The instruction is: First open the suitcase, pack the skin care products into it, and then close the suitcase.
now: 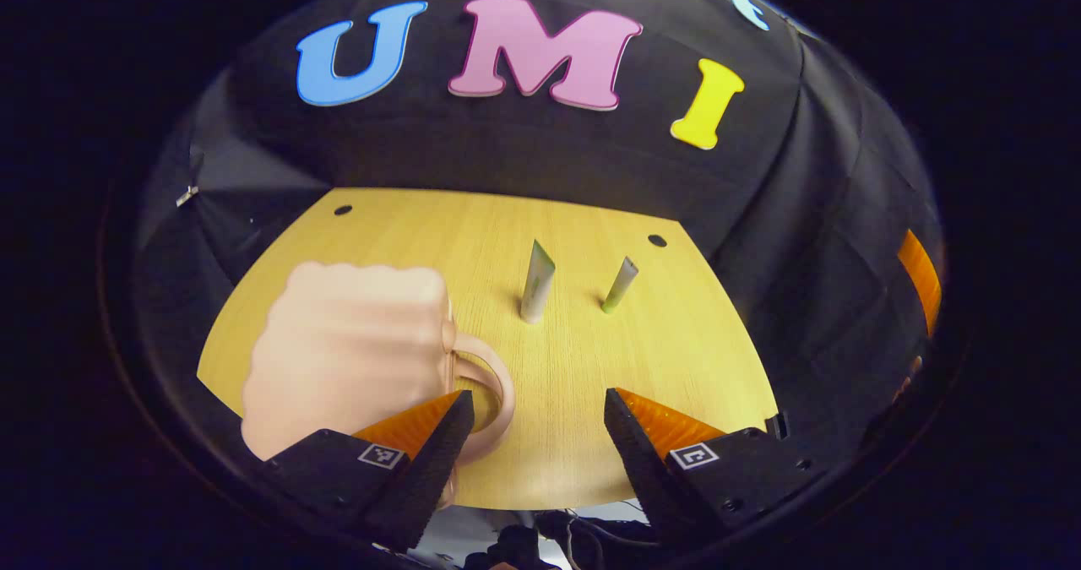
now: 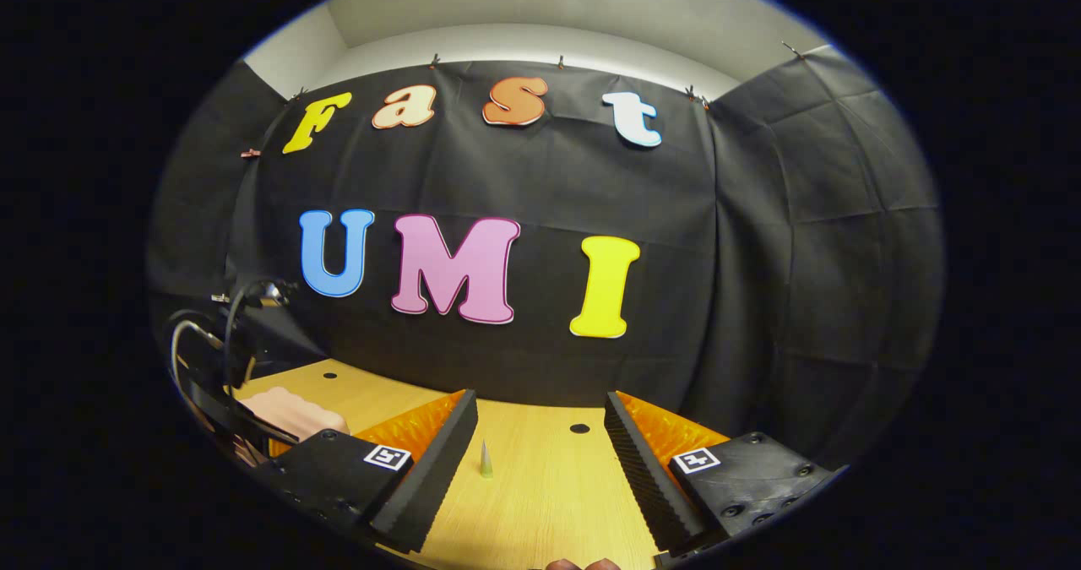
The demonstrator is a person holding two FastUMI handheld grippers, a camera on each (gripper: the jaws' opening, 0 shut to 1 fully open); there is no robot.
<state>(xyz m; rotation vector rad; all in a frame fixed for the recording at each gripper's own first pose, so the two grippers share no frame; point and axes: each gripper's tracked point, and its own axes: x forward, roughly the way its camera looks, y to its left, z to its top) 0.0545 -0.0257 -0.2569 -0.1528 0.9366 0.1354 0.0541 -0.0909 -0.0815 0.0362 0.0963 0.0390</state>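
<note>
Pale pink suitcase point(image 1: 346, 350) lies closed on the wooden table point(image 1: 557, 435); left gripper point(image 1: 534, 435) hovers by its handle point(image 1: 490, 393), fingers spread, likely to open it. Right gripper point(image 2: 540, 452) waits spread too.

Suitcase point(image 1: 346, 350): we see a soft, pale pink shell, with a handle loop in the same pink.
Table point(image 1: 574, 384): we see light yellowish wood with a fine straight grain and a few small dark round holes.
Taller tube point(image 1: 536, 283): we see a pale silvery-white body with a faint green tint.
Smaller tube point(image 1: 621, 284): we see a whitish body with a light green cap at its base.
Booth wall point(image 2: 760, 257): we see plain black cloth, creased.
</note>
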